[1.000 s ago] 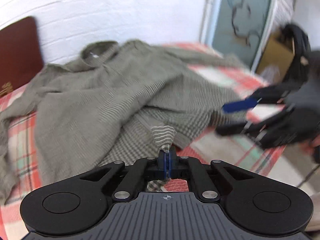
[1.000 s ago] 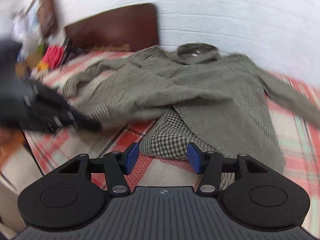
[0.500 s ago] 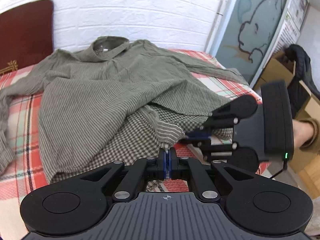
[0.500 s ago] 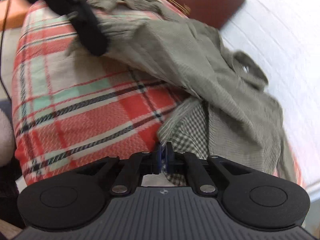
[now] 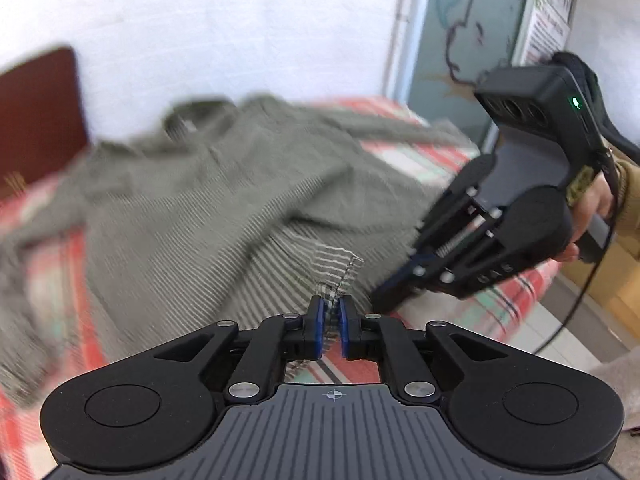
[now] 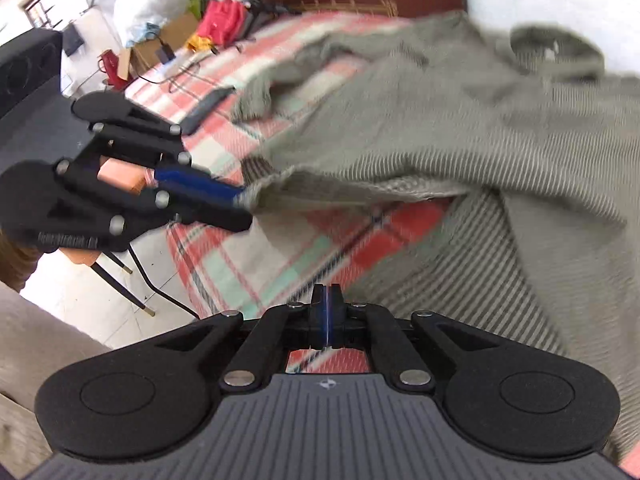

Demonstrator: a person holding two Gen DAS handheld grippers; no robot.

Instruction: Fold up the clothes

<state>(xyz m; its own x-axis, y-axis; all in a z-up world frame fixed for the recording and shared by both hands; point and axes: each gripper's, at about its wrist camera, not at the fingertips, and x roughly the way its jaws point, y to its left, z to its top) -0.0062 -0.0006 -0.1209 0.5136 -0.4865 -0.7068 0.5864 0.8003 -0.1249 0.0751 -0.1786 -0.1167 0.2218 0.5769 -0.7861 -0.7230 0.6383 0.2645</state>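
Left wrist view: the left tongs [image 5: 330,322] are seen nearly closed, a bunched bit of the shirt [image 5: 224,208] hem pinched between the blue pads [image 5: 317,326], a narrow gap left by the cloth. The shirt, grey-green and finely striped with a checked inner side, is spread over the plaid bedcover [image 5: 424,156] of the bed, collar toward the white wall [image 5: 224,28], much of it motion-blurred. The right tongs [image 5: 386,294] are seen at the right, angled down-left with the tips at the shirt's lower edge, just beside the left tongs; whether cloth is gripped cannot be told from here. A hand [image 5: 592,216] is wrapped around the handle, with a cable [image 5: 576,300] trailing. A dark red headboard [image 5: 36,112] is at the left, a door with a cartoon drawing [image 5: 472,40] at the right.

Right wrist view: the right tongs [image 6: 327,316] are shown fully closed, pads [image 6: 320,320] pressed together; striped cloth is seen just beside them at the right, but a grip on it cannot be confirmed. The left tongs [image 6: 244,204] are seen at the left, closed on the shirt's [image 6: 460,128] hem corner, which is lifted off the bedcover [image 6: 280,248]. The shirt is stretched from there toward the upper right, collar near the wall. A dark flat object [image 6: 208,108] is lying on the bedcover, and a cluttered heap [image 6: 192,20] is visible beyond the bed.
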